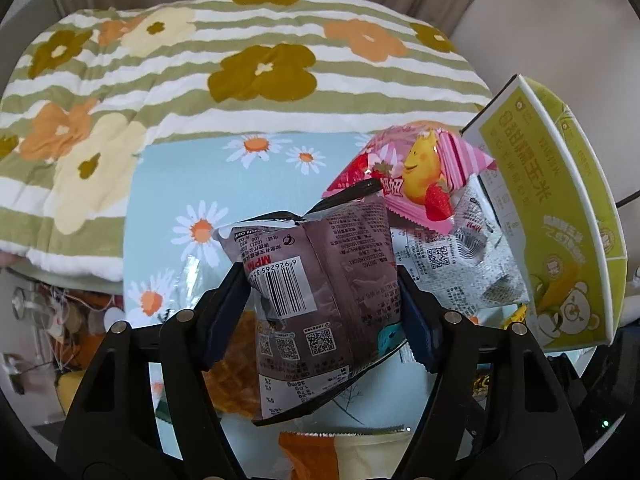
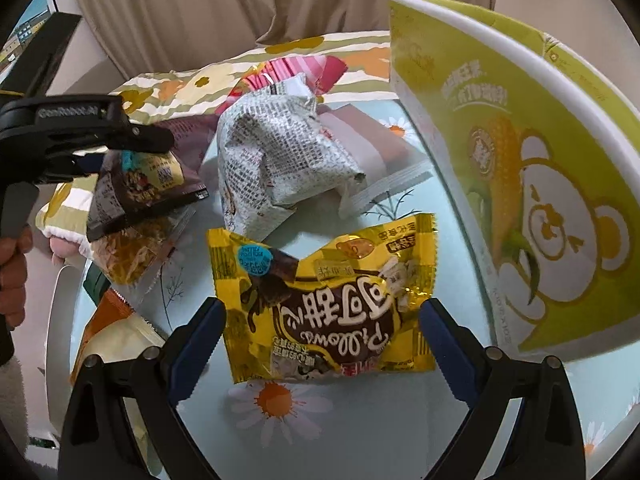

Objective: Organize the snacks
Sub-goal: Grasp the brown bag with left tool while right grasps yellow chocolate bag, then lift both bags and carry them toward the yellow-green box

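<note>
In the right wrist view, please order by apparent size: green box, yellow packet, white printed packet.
1. green box
2. yellow packet and white printed packet: they look alike, and the yellow one lies nearer the camera, so I do not rank them.

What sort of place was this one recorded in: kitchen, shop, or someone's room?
Most likely a home room, perhaps a bedroom: a flowered striped quilt lies behind a daisy-print cloth, beige curtains hang at the back, and loose snack packets sit beside a yellow-green corn box.

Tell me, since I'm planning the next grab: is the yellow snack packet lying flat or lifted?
Lying flat. The yellow snack packet rests face-up on the daisy-print surface, between the right tool's open, untouching fingers.
</note>
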### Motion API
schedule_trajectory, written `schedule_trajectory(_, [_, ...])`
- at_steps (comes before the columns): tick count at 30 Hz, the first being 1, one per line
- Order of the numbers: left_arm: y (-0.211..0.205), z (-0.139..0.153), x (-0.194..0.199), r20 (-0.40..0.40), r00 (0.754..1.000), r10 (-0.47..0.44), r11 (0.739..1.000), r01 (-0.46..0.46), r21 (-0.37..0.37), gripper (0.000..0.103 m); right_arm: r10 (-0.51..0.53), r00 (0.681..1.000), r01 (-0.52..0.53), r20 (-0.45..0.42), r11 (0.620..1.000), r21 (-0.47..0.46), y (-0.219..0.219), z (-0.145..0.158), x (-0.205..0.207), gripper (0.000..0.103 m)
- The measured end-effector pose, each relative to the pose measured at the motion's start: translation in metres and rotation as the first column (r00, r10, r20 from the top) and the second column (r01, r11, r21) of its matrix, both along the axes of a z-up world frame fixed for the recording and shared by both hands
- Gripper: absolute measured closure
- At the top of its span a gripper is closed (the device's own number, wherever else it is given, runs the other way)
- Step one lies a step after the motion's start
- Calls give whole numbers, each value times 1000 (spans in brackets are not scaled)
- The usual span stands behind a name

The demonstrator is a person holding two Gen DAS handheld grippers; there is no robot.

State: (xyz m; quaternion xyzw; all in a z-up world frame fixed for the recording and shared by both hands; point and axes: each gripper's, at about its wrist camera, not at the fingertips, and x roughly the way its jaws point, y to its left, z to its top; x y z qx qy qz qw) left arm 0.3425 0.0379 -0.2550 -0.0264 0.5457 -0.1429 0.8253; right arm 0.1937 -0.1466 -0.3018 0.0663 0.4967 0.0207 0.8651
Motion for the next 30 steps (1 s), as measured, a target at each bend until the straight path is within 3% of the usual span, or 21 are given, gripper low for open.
schedule_trajectory(15, [18,27,-20,46,997,55,998,-54,-32,35,104,994,-104,30,994,15,2,-12,30,6])
schedule_trajectory(19, [22,30,-26,51,997,62,998,-60,-33,35,110,993,-109,49,994,-21,7,-10,25,26])
schedule_trajectory(22, [26,33,-30,57,996,68,997,-66,-37,35,119,990,-120,74,993,-3,8,-4,17,51])
schedule_trajectory(24, [27,35,-33,61,996,69,997,-67,-37,35,136,989,-136,65,991,-11,11,-3,13,74])
schedule_trajectory(30, [28,44,-43,76,995,64,997,-60,-45,35,89,995,-92,55,994,58,1,-2,6,78])
